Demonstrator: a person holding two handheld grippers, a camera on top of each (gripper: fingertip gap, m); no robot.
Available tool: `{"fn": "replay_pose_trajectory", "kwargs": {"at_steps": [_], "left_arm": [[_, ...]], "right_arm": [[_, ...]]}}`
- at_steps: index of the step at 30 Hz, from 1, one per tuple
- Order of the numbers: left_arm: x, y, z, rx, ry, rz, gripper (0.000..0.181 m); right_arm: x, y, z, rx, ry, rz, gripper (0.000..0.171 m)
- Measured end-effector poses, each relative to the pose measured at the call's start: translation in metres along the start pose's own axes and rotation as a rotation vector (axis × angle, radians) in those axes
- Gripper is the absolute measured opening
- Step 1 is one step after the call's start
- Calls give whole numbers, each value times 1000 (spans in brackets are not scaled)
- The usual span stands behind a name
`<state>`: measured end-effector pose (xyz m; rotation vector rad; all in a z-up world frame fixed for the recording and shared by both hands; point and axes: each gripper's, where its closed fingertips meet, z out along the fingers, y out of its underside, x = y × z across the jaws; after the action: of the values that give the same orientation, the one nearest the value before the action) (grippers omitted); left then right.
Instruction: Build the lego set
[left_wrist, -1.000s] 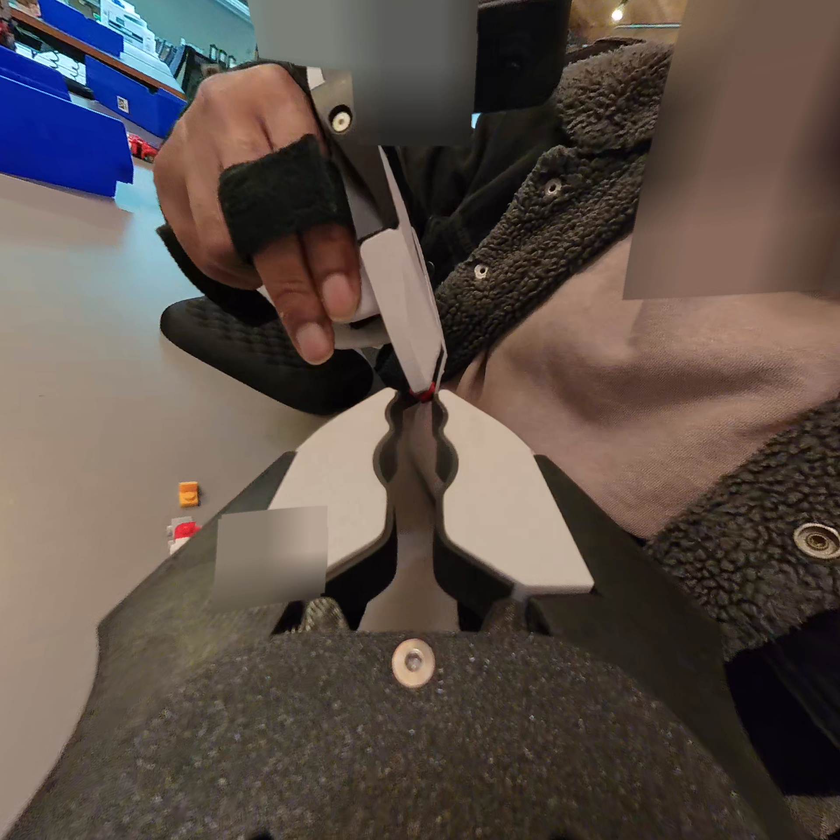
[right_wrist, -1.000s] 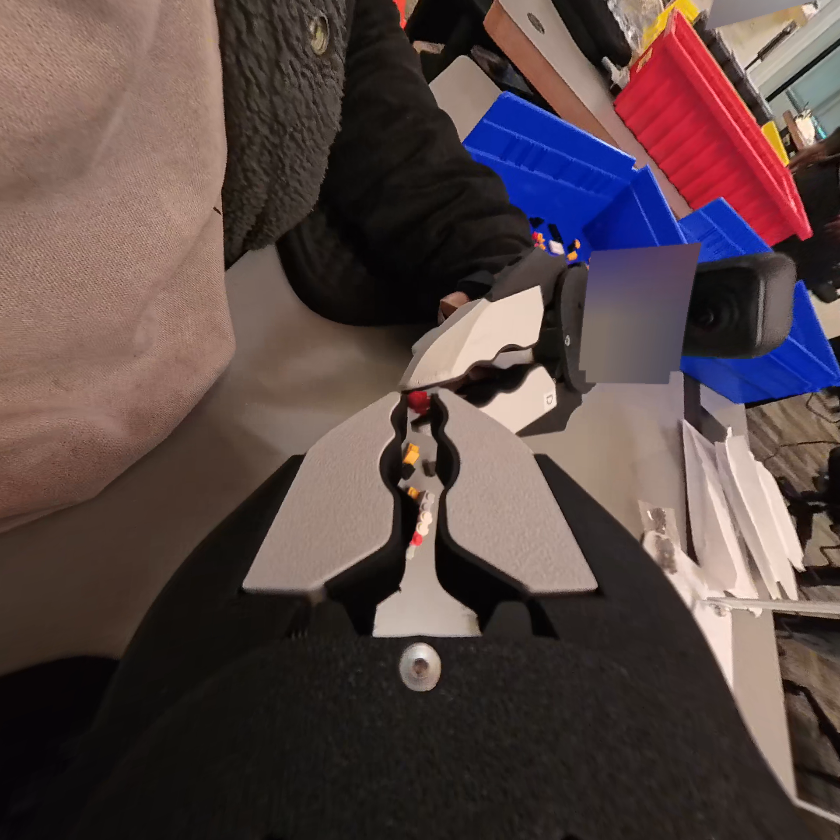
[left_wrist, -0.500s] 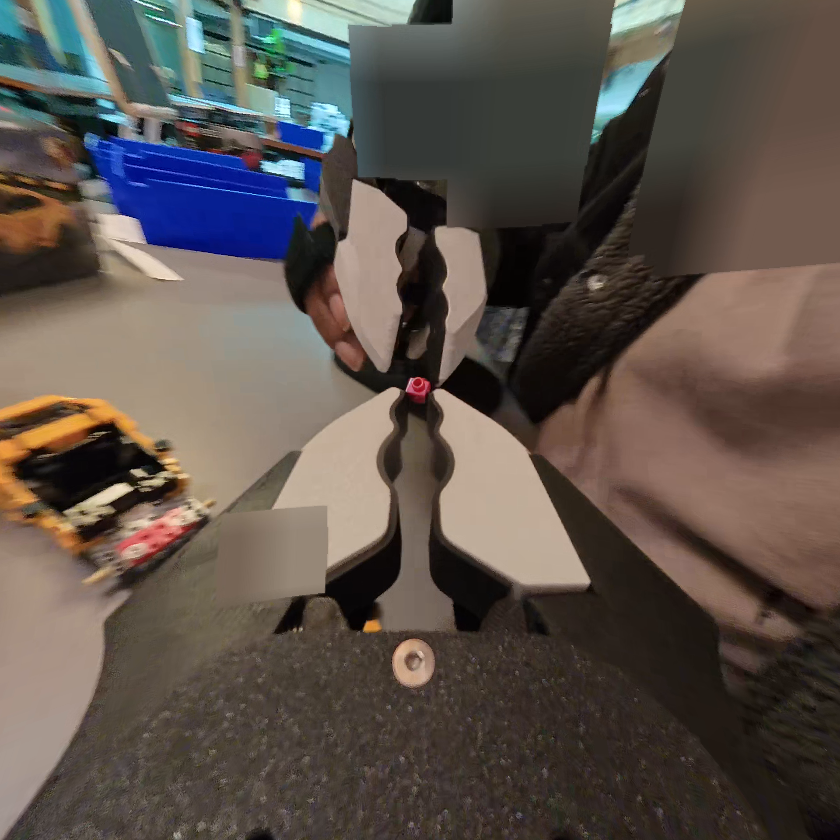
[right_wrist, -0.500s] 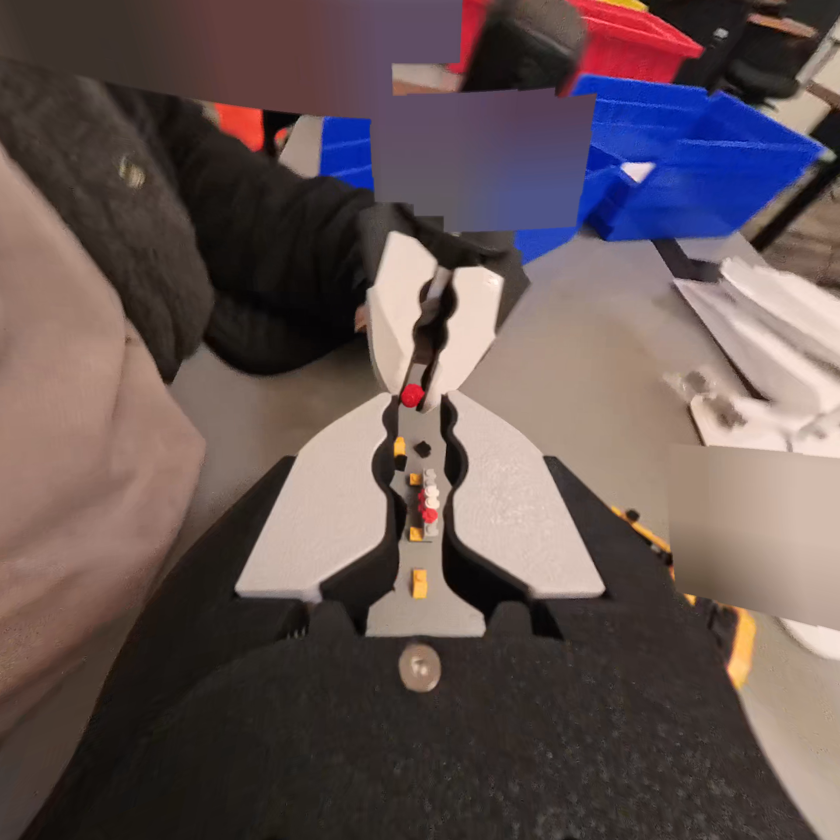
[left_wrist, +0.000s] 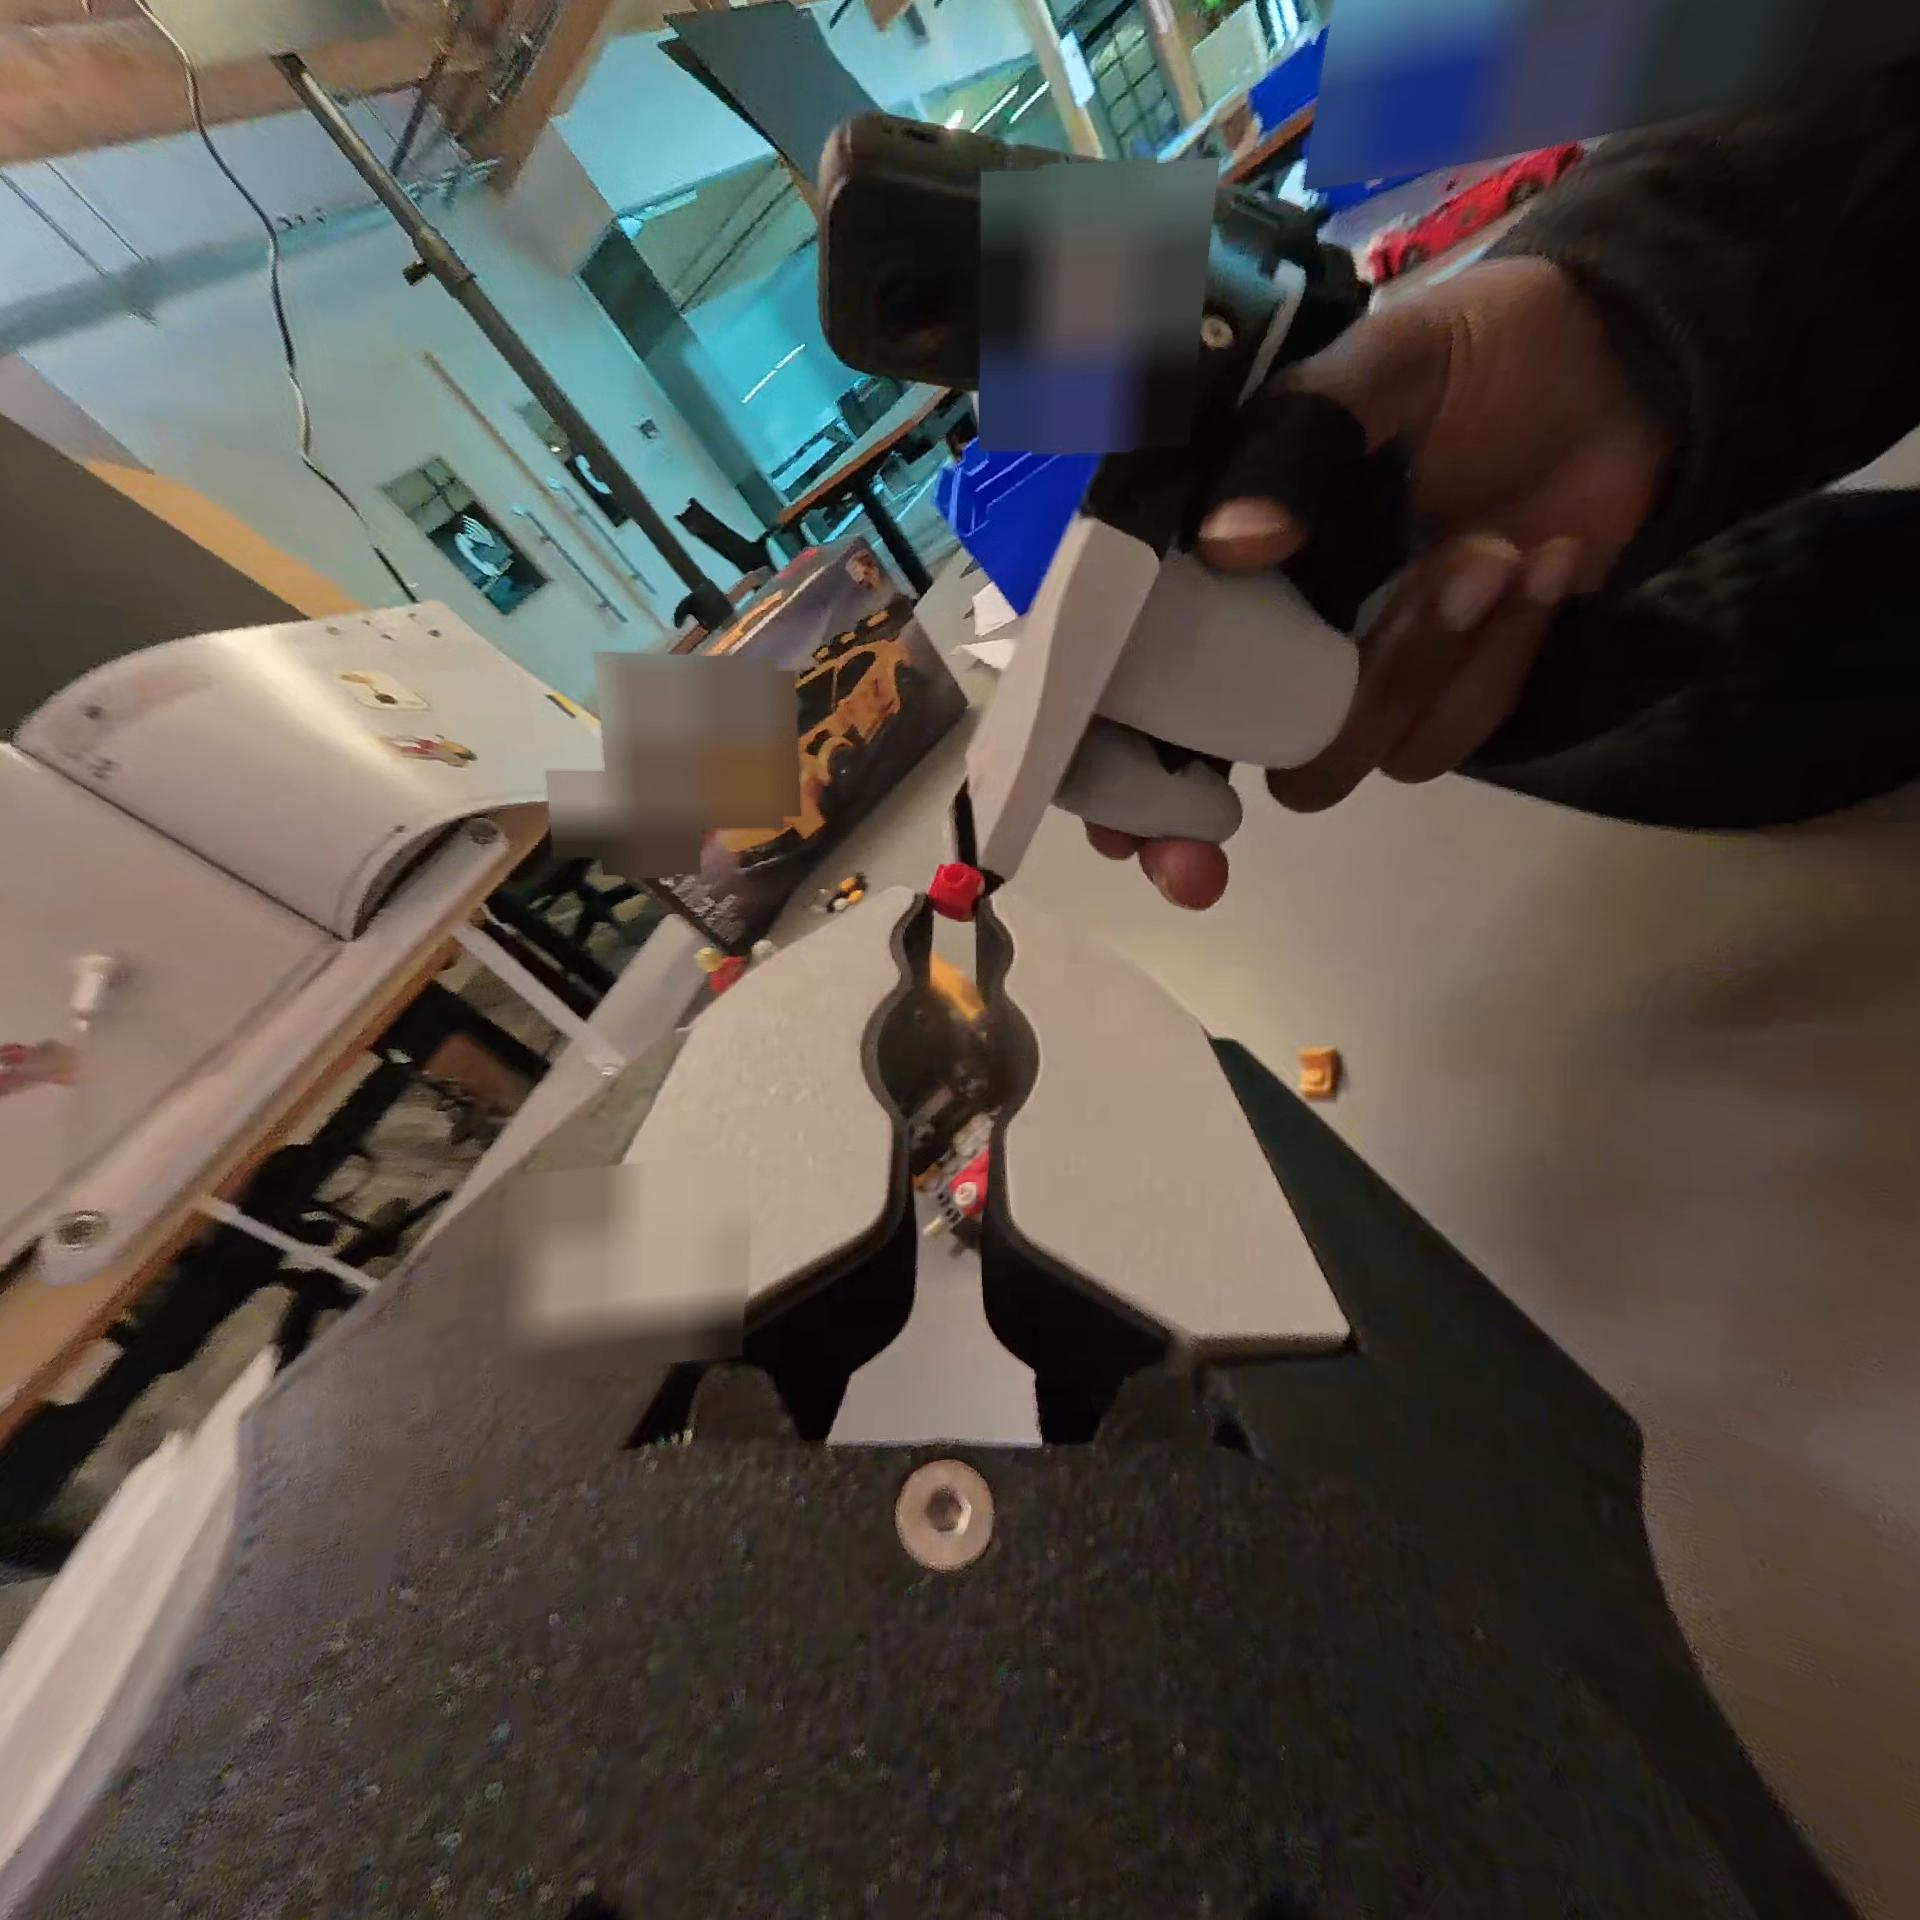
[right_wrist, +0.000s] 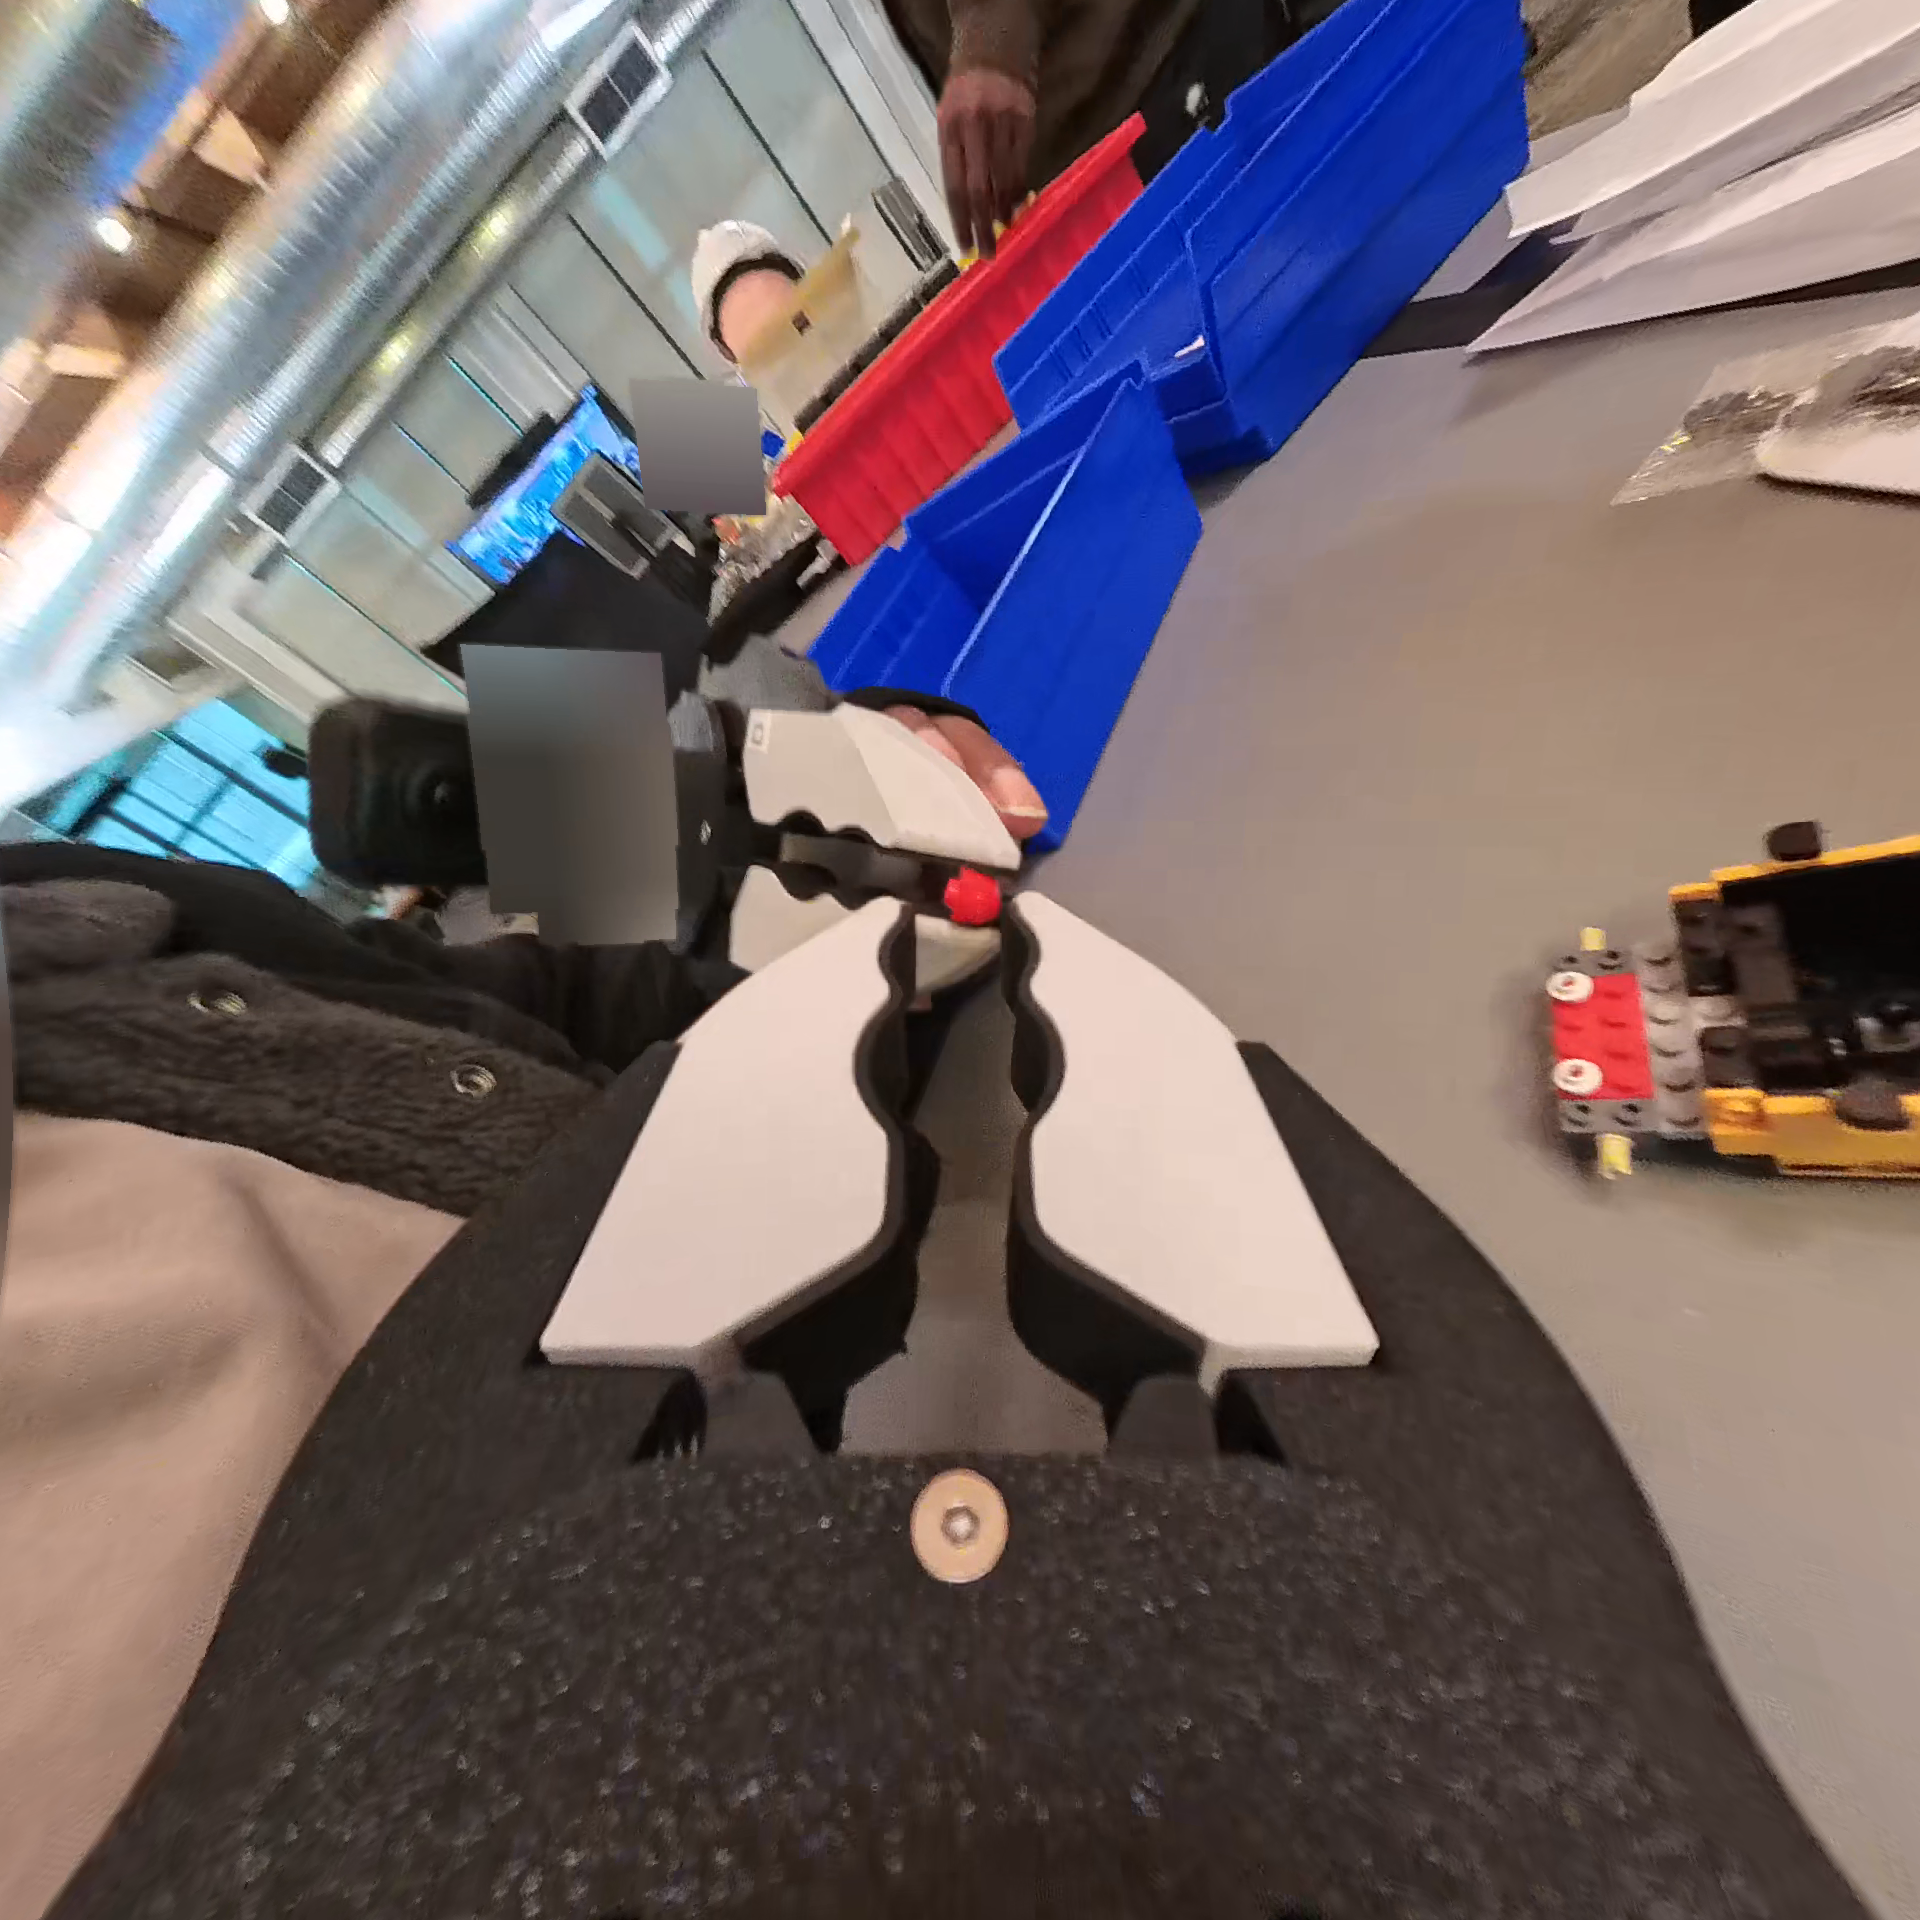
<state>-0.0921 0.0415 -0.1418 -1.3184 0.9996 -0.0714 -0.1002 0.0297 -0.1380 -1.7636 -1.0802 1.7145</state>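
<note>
1. Now, both views are showing the room at a new tilt; half a second ago the grippers were meeting head-on.
2. The left gripper (left_wrist: 957, 906) is pinching the red stud brick (left_wrist: 955, 890), jaws nearly closed.
3. The right gripper (right_wrist: 956, 920) is meeting that brick (right_wrist: 971, 896) with slightly parted tips; whether they are gripping it cannot be told.
4. The blue bins (right_wrist: 1049, 613) are lying tipped; their contents are not visible.
5. The orange car model (right_wrist: 1766, 1008) is sitting apart on the open grey table (right_wrist: 1455, 675).
</note>
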Motion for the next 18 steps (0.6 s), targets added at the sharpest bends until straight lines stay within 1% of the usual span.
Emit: {"fn": "replay_pose_trajectory", "kwargs": {"at_steps": [4, 7, 10, 11, 13, 14, 16, 18], "left_arm": [[-3, -2, -1, -7, -41, 62, 7], [-4, -2, -1, -14, -64, 98, 7], [-5, 0, -1, -18, -60, 96, 7], [-4, 2, -1, -14, -36, 69, 7], [-2, 12, -2, -34, 59, -59, 9], [0, 20, -3, -68, 135, -155, 16], [13, 41, -11, -151, 323, -355, 20], [26, 63, -18, -234, 449, -458, 19]], "right_arm": [[1, -4, 2, 24, 3, 42, 10], [1, -5, 3, 19, 14, 37, 9], [2, -5, 4, -2, 17, 18, 9], [3, -4, 5, -27, 20, -8, 9], [8, 2, 6, -127, 36, -98, 9], [10, 9, 6, -212, 44, -162, 9], [21, 30, 6, -430, 89, -334, 9], [35, 50, 4, -639, 142, -504, 9]]}}
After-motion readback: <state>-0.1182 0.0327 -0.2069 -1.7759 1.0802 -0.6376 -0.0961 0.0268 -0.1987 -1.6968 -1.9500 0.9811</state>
